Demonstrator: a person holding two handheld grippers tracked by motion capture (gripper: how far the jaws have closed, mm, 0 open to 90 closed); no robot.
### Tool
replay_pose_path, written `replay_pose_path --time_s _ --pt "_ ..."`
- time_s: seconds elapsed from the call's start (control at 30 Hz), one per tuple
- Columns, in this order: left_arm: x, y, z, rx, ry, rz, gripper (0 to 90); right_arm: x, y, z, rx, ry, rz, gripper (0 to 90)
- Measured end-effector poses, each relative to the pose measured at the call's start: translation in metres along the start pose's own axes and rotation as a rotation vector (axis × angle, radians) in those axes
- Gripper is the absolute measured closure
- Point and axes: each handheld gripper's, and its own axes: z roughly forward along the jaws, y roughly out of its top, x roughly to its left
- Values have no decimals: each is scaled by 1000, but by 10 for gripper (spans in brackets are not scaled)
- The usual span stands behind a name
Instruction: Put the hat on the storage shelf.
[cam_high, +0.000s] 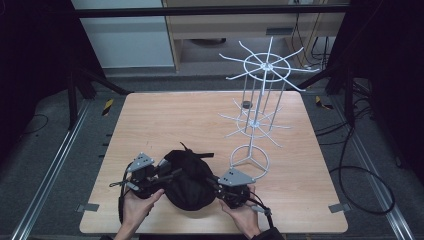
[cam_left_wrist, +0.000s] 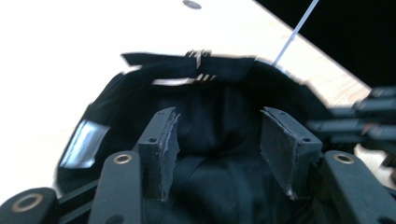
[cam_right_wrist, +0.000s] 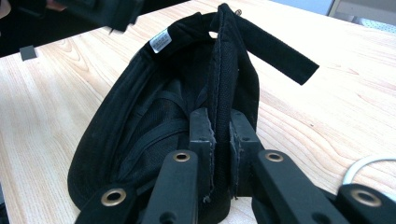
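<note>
A black cap (cam_high: 189, 181) lies upside down on the wooden table (cam_high: 175, 115) near its front edge, between my two grippers. My right gripper (cam_high: 216, 183) is shut on the cap's rim, and in the right gripper view the black fabric edge (cam_right_wrist: 220, 84) stands pinched between the pads of the right gripper (cam_right_wrist: 222, 116). At the cap's left side my left gripper (cam_high: 169, 175) is open. In the left gripper view the left gripper (cam_left_wrist: 219, 119) has its pads spread apart, with the cap's inside (cam_left_wrist: 219, 93) beyond them and nothing pressed.
A white wire display rack (cam_high: 260, 100) with spoked arms stands at the back right of the table, its ring base (cam_high: 249, 159) close to my right gripper. A small dark object (cam_high: 246, 104) lies behind the rack. The cap's loose strap (cam_right_wrist: 280, 53) sticks out to the right.
</note>
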Motion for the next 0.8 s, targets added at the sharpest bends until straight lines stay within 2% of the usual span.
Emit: replay_pose_path --time_s 0.23,0.3,0.37,0.6,0.8 --pt "-19 16 21 -30 -17 6 389 2 0 1 5 10 -9 824" --pt "-22 17 25 -28 -15 6 382 2 0 2 4 10 -10 824" --pt "-26 19 34 -10 5 1 368 3 0 2 3 12 -18 824" --pt "-28 17 46 17 30 -12 350 7 0 3 2 29 -44 826" --pt "-27 13 52 48 46 -35 406 11 0 5 3 60 -72 826"
